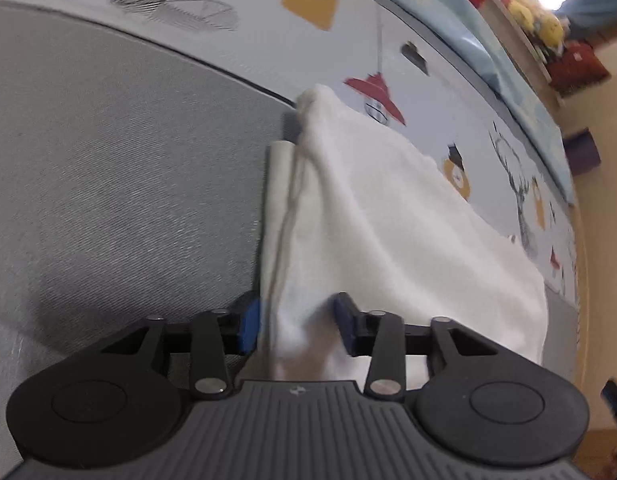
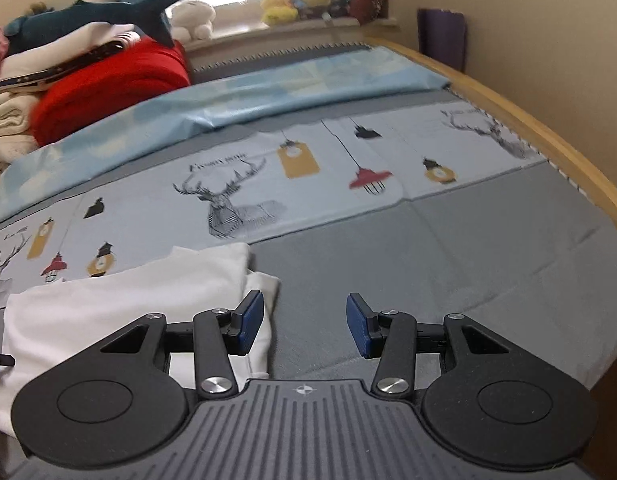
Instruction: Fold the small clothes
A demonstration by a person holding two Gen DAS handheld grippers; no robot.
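Note:
A white garment (image 1: 368, 208) lies folded on the bed, across the grey sheet (image 1: 108, 160) and the printed sheet (image 1: 348, 40). My left gripper (image 1: 297, 326) is shut on a bunched fold at the garment's near edge, with the cloth rising into a ridge between its blue pads (image 1: 250, 328). In the right wrist view the same white garment (image 2: 128, 300) lies at the lower left. My right gripper (image 2: 305, 326) stands open above bare grey sheet (image 2: 428, 264), with nothing between its fingers and its left pad (image 2: 250, 322) over the garment's right edge.
The printed sheet (image 2: 268, 176) with deer and lamps crosses the bed, and a light blue cover (image 2: 268, 92) lies behind it. A red blanket (image 2: 116, 84) and stacked clothes (image 2: 12, 120) sit at the far left. A wooden bed frame (image 2: 548, 136) runs along the right. Plush toys (image 2: 292, 0) line the windowsill.

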